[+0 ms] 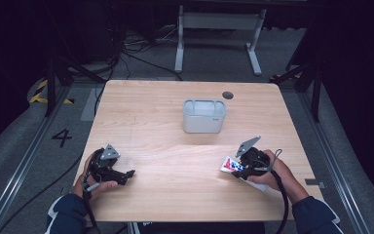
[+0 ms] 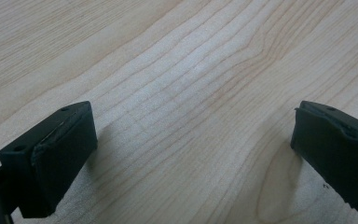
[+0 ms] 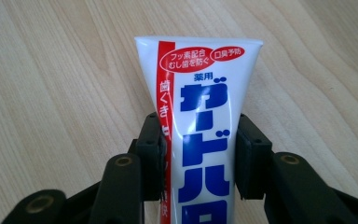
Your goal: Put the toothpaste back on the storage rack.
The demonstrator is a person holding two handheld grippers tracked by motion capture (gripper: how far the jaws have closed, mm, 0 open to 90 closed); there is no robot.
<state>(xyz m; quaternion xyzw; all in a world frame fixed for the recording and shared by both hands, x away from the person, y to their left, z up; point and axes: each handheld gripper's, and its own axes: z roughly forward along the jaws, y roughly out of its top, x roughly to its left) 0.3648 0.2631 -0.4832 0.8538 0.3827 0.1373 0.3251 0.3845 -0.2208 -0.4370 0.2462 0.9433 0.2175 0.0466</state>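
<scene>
Two fingers clamping toothpaste tube, table

Right gripper had its black jaws pressed on both sides of a white toothpaste tube with blue Japanese lettering and a red stripe. The tube's flat crimped end pointed away from the jaws, above the light wooden table. Table grain ran diagonally on both sides of the tube.
</scene>
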